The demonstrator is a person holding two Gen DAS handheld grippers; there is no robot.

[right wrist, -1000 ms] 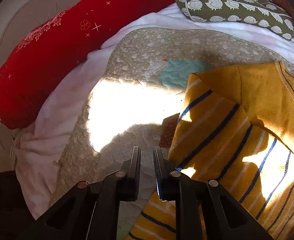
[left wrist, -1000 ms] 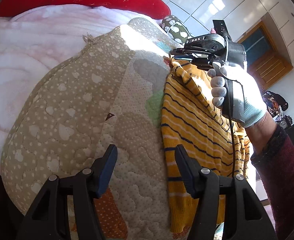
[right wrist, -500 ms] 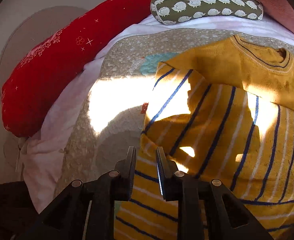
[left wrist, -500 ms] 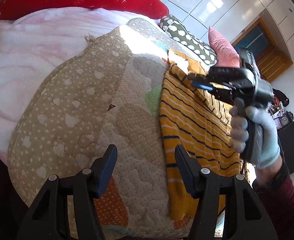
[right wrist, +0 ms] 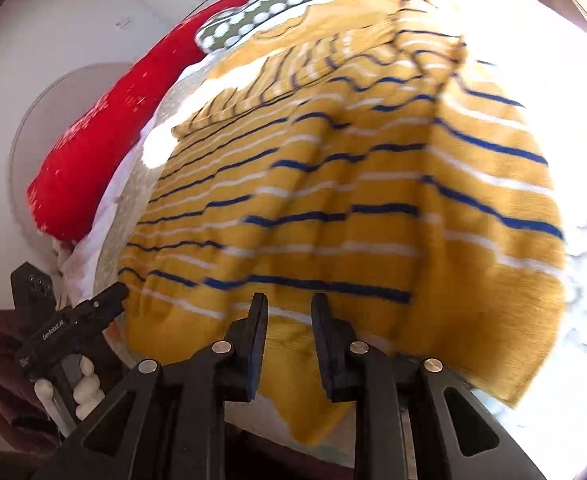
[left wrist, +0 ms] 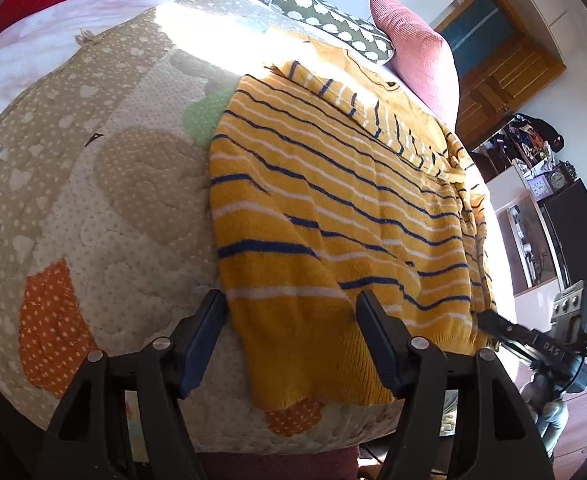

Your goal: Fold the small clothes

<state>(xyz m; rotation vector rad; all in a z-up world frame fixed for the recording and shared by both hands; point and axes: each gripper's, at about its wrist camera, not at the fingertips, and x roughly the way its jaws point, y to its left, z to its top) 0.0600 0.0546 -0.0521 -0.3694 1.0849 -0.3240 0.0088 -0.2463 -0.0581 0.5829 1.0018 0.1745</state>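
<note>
1. The yellow knitted sweater with blue and white stripes (left wrist: 333, 216) lay flat on the beige quilted cotton mat with white dots (left wrist: 73, 152), both sleeves apparently folded across its upper part, and its hem hung over the mat's near edge.
2. The left gripper (left wrist: 289, 340) stood wide apart, empty, over the hem's left corner.
3. The right gripper (right wrist: 289, 344) was narrow, its jaws having just been opening, nothing between them, above the hem toward the right.
4. Judgement: the step in hand was seizing the hem for the lengthwise fold toward the collar.
5. Each gripper should take both layers at its corner, at equal depth.
6. Both should lift together, or the stripes would skew.
</note>
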